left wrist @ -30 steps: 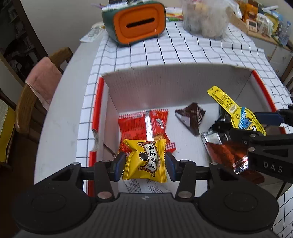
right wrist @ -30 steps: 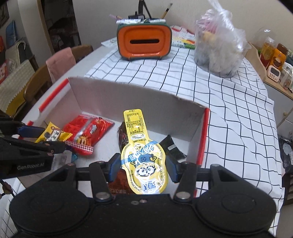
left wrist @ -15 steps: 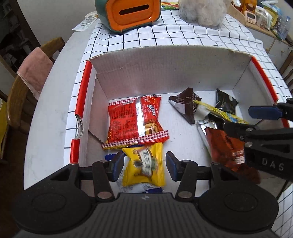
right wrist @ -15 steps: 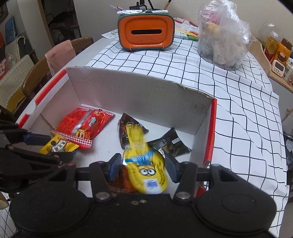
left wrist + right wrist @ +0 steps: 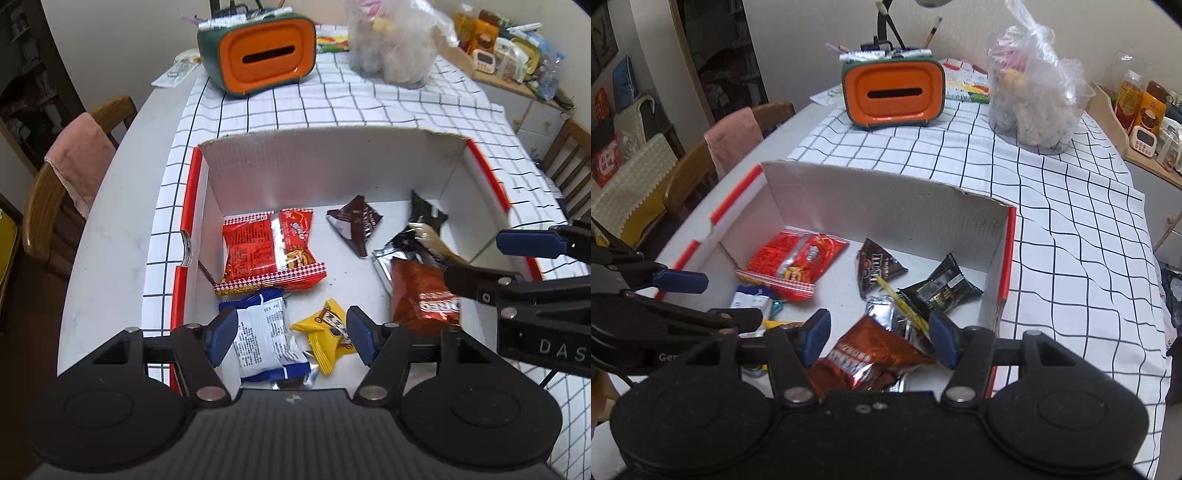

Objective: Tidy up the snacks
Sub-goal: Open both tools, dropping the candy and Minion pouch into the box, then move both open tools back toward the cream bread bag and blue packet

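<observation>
Both our grippers, left (image 5: 291,338) and right (image 5: 880,339), just been opening, nothing clamped. Yellow pack (image 5: 330,334) lies near-left in box (image 5: 325,162), yellow pouch (image 5: 903,302) near-right atop brown bag (image 5: 871,356). Risk: fingers snag wrappers pulling out.

Left wrist view – looks steeply down, close, over box's (image 5: 207,236) left-near corner. Right wrist view – set right of it, same downward tilt, facing tissue holder (image 5: 893,94). Box interior, checked cloth (image 5: 1052,206) shared by both.
</observation>
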The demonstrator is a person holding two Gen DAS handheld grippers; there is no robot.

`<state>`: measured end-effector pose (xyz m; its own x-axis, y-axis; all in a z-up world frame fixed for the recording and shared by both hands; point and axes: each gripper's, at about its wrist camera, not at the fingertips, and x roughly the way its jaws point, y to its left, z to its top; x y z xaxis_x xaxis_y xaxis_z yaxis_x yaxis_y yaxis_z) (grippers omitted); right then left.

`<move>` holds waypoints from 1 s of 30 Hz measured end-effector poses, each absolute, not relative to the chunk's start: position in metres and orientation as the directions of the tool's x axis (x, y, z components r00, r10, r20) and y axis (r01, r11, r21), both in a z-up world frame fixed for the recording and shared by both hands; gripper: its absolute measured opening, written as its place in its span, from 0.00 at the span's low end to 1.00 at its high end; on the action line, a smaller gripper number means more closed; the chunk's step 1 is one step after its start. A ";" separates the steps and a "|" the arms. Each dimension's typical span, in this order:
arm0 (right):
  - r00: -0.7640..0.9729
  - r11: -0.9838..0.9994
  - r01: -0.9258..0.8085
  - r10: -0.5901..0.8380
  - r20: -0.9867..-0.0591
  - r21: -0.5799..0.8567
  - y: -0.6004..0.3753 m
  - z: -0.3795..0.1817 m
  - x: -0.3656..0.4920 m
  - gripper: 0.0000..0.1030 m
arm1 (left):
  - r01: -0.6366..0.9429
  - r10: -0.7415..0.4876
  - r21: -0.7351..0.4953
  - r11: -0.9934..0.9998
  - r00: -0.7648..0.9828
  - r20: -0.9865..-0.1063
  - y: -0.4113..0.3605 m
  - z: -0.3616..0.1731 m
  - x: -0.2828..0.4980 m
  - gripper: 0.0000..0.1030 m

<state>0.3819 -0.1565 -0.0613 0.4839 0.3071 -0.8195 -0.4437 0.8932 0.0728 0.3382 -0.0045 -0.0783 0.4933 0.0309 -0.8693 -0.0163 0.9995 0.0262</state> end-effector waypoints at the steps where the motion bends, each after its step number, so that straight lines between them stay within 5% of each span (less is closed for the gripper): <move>1: 0.488 0.894 -0.443 0.310 -0.816 0.075 -0.157 -0.058 0.378 0.59 | -0.013 0.027 0.023 1.000 0.499 -0.866 -0.005 -0.075 0.335 0.63; 12: 0.528 0.897 -0.427 0.350 -0.773 0.115 -0.167 -0.028 0.333 0.61 | 0.023 0.002 0.018 1.000 0.568 -0.823 -0.006 -0.044 0.292 0.72; 15: 0.542 0.897 -0.422 0.364 -0.757 0.129 -0.170 -0.020 0.319 0.78 | 0.037 -0.007 0.018 0.999 0.587 -0.809 -0.009 -0.037 0.279 0.77; 22: 0.563 0.892 -0.424 0.394 -0.727 0.155 -0.177 -0.008 0.289 0.82 | 0.059 -0.029 0.010 0.998 0.612 -0.790 -0.013 -0.027 0.252 0.80; 30: 0.576 0.885 -0.421 0.431 -0.695 0.200 -0.186 -0.001 0.257 0.97 | 0.059 -0.057 -0.027 0.998 0.612 -0.789 -0.011 -0.027 0.224 0.82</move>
